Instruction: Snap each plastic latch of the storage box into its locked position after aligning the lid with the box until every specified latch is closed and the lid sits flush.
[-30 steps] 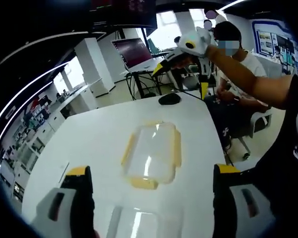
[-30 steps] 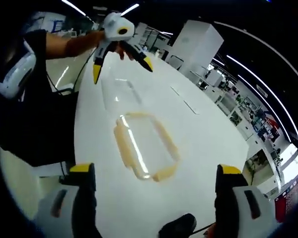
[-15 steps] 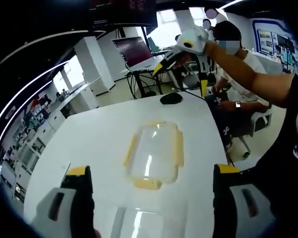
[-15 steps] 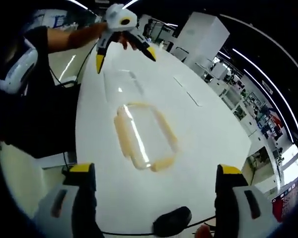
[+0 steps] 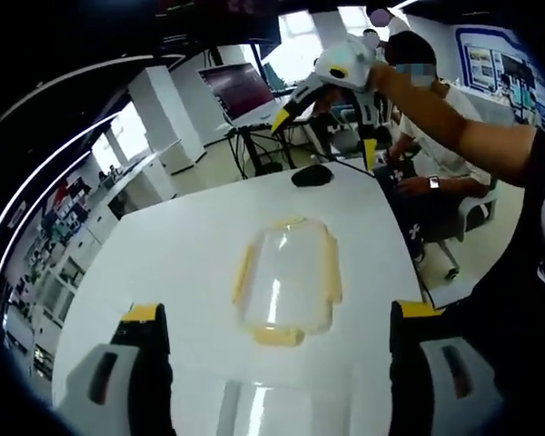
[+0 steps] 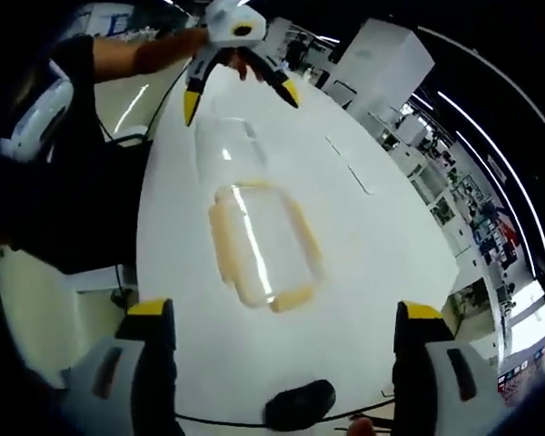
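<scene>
Nothing is latched yet: the clear plastic lid with yellow latches [image 5: 286, 284] lies alone on the white desk [image 5: 163, 263], the clear box [image 6: 225, 150] beside it, both claws [image 5: 272, 363] [image 6: 286, 363] spread wide, empty.

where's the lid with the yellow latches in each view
Left gripper view: the lid lies at the picture's centre on the white table.
Right gripper view: the lid lies just left of centre.
Shared landmark: the black mouse, beyond the lid in the left gripper view, at the bottom in the right gripper view.
</scene>
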### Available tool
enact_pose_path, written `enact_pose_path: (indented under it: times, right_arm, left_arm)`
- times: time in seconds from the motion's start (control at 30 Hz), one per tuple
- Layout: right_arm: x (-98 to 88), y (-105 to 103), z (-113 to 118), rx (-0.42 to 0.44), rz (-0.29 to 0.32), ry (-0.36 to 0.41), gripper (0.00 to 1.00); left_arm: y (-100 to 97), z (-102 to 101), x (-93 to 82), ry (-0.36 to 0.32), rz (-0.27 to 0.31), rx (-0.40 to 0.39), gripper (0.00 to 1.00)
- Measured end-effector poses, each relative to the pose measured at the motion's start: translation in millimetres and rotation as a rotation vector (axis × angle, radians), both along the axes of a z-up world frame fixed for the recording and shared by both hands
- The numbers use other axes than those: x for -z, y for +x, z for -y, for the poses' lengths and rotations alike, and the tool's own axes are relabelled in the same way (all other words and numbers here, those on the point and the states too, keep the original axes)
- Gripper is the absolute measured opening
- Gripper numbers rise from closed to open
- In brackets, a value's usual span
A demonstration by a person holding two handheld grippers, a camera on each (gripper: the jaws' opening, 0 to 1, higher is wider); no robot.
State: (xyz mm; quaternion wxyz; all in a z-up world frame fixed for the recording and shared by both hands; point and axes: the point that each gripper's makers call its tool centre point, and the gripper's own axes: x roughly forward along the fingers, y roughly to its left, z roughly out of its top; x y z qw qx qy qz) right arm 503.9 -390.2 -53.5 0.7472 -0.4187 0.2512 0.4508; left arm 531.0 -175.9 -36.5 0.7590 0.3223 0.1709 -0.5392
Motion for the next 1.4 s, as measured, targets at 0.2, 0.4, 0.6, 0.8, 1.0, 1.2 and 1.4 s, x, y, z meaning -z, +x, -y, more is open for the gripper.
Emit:
enact_pose_path:
  times: [0.2,0.4,0.6,0.8,1.0,1.2,1.4]
  right_arm:
    - [-8.7,8,0,0.003,-0.005,-0.014,1.0]
    - [-5.6,12,2,0.012,-0.038,-0.029,0.99]
    - [-5.4,15,2,0.004,-0.05,-0.049,0.99]
    - [-12.2,18,5,0.006,-0.044,-0.05,0.99]
    - [-17.5,20,6,0.003,-0.045,-0.061,0.98]
    - [-16.6,27,4,-0.005,-0.056,-0.077,0.97]
    - [-11.3,33,6,-0.002,-0.08,-0.094,0.97]
  left_arm:
    - [0.2,3,-2.4,0.007,-0.026,0.016,1.0]
    - [4.6,6,-6.6,0.033,-0.045,0.027,1.0]
    - [11.9,8,-6.0,0.073,-0.043,0.026,1.0]
    - [9.5,14,-11.5,0.076,-0.033,0.036,1.0]
    - [16.9,13,-15.6,0.092,-0.019,0.025,0.99]
    - [15.3,11,-8.1,0.128,-0.03,0.033,0.99]
    - [14.8,8,-3.8,0.142,-0.046,0.043,0.98]
